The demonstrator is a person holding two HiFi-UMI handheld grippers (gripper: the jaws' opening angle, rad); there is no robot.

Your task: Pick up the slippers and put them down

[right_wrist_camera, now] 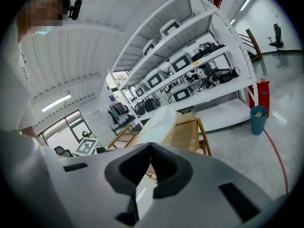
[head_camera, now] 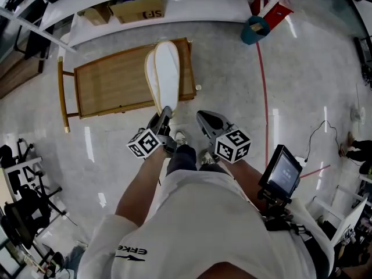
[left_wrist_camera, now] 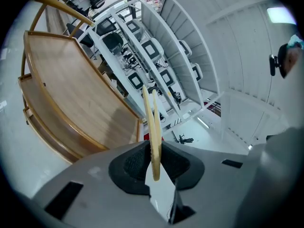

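Extending toward 12 o'clock from the left gripper (head_camera: 165, 116), the slippers (head_camera: 165, 74) are clamped as a pair, on edge, between its jaws. In the head view they are seen against the right part of the wooden cart (head_camera: 110, 86). At 3 o'clock, the right gripper (head_camera: 204, 121) is carried with jaws pressed together on nothing.

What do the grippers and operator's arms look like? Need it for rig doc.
Left tongs and right tongs: grey moulded bodies, black textured pads in a V-shaped notch. Each carries a white cube with black square markers. Operator wears a white short-sleeved shirt; forearms bare.
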